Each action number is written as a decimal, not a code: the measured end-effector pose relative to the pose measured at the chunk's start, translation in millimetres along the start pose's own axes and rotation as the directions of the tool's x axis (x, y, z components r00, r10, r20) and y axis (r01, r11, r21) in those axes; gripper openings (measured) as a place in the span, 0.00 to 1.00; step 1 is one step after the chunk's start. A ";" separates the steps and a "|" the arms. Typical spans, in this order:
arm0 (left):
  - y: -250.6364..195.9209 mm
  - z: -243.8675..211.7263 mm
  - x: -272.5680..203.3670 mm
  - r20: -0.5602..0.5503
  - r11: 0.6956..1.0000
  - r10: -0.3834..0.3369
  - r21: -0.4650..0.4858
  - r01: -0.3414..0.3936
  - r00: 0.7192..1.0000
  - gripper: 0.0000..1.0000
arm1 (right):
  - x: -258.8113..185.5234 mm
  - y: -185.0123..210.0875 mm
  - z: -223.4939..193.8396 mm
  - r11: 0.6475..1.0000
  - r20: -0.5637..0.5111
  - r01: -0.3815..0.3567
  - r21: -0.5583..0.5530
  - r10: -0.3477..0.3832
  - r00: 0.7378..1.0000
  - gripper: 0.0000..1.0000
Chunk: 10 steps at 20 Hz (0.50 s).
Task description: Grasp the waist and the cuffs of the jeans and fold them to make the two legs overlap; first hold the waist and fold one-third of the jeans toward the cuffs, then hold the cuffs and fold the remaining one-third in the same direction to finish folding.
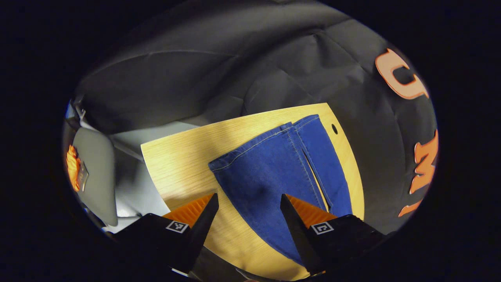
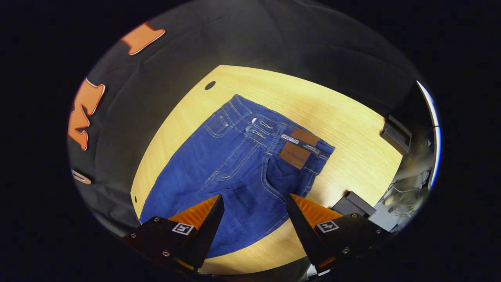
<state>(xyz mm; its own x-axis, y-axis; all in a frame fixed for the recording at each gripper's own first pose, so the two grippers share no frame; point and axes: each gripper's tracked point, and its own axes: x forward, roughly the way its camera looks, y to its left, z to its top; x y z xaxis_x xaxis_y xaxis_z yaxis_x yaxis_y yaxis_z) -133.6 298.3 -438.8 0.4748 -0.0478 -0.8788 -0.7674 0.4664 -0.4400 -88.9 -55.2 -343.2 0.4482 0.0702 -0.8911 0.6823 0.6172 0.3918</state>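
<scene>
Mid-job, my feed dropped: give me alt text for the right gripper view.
The waist end of blue jeans lies flat on a wooden table, waistband with a brown patch farthest from the camera. The right tongs hover open above the denim, gripping nothing.

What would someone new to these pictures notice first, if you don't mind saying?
The blue jeans spread flat on the pale wooden table stand out at once. In the right gripper view the waist with its brown patch lies ahead of the open right tool. In the left gripper view the two cuffs lie beyond the open left tool.
</scene>
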 end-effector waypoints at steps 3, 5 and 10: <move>-0.8 8.9 7.7 0.008 0.993 -0.066 -0.094 0.067 0.998 0.96 | 3.0 -4.5 -0.3 0.998 -0.007 -0.016 0.053 0.016 1.000 0.98; -10.8 15.4 18.8 0.017 0.989 -0.105 -0.106 0.106 0.994 0.94 | 4.8 -5.8 -0.1 0.996 -0.011 -0.026 0.080 0.027 1.000 0.98; -30.3 28.5 45.6 0.043 0.988 -0.147 -0.034 0.148 0.988 0.81 | 10.3 -6.0 3.0 0.993 -0.013 -0.031 0.111 0.032 0.999 0.98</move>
<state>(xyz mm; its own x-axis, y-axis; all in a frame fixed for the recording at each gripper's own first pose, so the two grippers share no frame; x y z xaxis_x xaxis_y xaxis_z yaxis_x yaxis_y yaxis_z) -76.4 307.2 -460.2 0.6003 -0.0778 -0.7960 -0.7026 0.4242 -0.5713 -86.7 -60.6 -354.1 0.4624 0.1003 -0.8810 0.7283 0.5237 0.4419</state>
